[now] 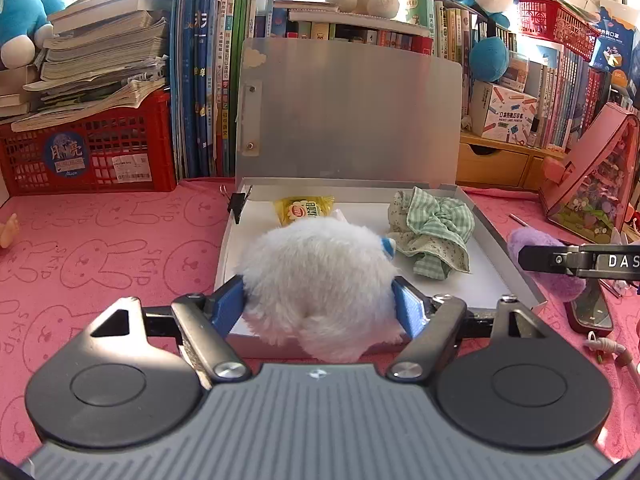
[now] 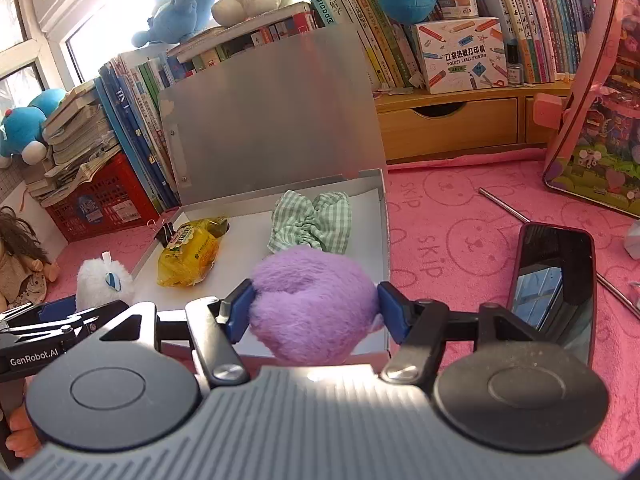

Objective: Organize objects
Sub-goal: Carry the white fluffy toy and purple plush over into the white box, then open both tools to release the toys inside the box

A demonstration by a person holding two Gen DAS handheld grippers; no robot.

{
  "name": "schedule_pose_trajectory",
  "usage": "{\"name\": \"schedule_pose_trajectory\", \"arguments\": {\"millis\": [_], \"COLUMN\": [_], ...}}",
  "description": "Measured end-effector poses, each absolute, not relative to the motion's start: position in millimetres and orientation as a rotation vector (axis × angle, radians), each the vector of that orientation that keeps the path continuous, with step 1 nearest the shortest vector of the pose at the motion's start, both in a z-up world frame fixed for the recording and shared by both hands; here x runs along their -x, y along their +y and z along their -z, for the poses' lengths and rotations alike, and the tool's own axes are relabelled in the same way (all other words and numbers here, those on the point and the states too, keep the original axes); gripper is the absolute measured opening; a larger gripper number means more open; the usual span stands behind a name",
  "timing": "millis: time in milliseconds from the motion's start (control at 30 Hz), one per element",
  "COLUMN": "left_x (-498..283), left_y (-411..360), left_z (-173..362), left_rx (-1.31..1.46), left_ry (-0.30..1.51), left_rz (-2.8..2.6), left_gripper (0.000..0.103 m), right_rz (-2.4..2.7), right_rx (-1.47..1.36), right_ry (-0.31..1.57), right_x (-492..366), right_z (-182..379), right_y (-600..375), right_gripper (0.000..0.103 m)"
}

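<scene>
A flat grey box (image 1: 500, 248) lies open on the pink cloth, its lid (image 1: 352, 112) upright. Inside lie a yellow snack packet (image 1: 304, 210) and a green checked scrunchie (image 1: 436, 232). My left gripper (image 1: 320, 306) is shut on a white fluffy plush (image 1: 316, 276), held over the box's near left edge. My right gripper (image 2: 316, 306) is shut on a purple fluffy plush (image 2: 312, 300), held over the box's near right edge (image 2: 386, 240). The purple plush (image 1: 548, 264) and right gripper also show at the right of the left wrist view, and the white plush (image 2: 104, 280) at the left of the right wrist view.
A black binder clip (image 1: 240, 202) sits at the box's far left corner. A dark phone (image 2: 556, 284) and a thin metal rod (image 2: 504, 204) lie right of the box. A red crate (image 1: 88, 152), books, a wooden drawer unit (image 2: 448, 128) and a pink case (image 2: 600, 120) stand around. A doll (image 2: 20, 256) lies at the left.
</scene>
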State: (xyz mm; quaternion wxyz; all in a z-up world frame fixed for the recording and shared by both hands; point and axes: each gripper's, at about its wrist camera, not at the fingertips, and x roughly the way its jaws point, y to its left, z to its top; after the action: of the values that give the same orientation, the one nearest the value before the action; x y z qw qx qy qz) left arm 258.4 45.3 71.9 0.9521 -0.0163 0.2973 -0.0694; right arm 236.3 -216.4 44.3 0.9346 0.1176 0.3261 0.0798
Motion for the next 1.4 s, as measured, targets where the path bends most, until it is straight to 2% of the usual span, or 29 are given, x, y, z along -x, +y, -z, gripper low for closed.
{"name": "schedule_pose_trajectory", "arguments": {"millis": [500, 1300, 1367, 1400], "left_x": [-310.4, -354.8, -353.2, -352.0], "left_y": [26.5, 36.1, 36.0, 36.4], "left_z": [-36.4, -16.1, -17.2, -17.9], "left_rx": [-0.057, -0.057, -0.059, -0.058], "left_ry": [0.676, 0.713, 0.715, 0.714], "left_rz": [0.094, 0.028, 0.031, 0.032], "left_gripper": [0.079, 0.079, 0.08, 0.08], "right_rz": [-0.15, -0.136, -0.15, -0.155], "right_rx": [-0.069, -0.082, -0.096, -0.116], "right_ry": [0.693, 0.741, 0.737, 0.733], "right_x": [-273.6, -311.9, -309.0, -307.1], "right_z": [-10.6, 4.0, 2.9, 1.5], "right_y": [-176.8, -180.1, -181.8, -183.9], "right_gripper": [0.067, 0.066, 0.069, 0.078]}}
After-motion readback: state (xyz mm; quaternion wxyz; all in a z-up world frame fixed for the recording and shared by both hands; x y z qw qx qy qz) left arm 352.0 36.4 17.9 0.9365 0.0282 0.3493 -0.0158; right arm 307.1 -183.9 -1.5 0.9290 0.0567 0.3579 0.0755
